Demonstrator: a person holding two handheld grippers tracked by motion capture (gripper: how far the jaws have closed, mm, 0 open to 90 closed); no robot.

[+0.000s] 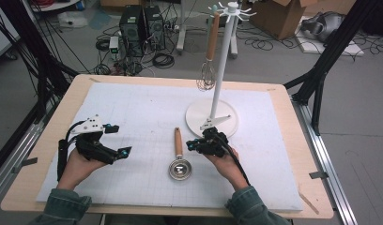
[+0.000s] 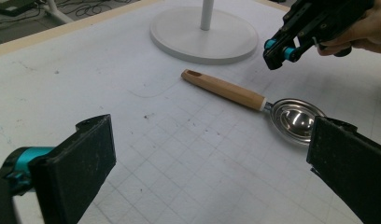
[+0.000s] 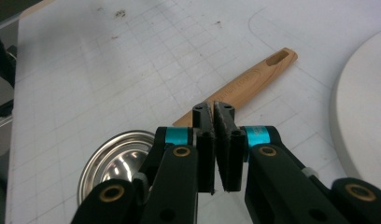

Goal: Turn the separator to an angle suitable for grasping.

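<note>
Two tongs are waiting over the bench — right tongs are pinching shut on nothing, left tongs gaping wide. Scoop is lying between them — right tongs should be opening before grabbing its wooden handle.

Grey floor beyond a wooden table under a white gridded mat. Two black computer towers amid tangled cables. Cardboard box at back right. Black frame struts on both sides.

Lab: floor cables, computer towers, rig frame.
</note>
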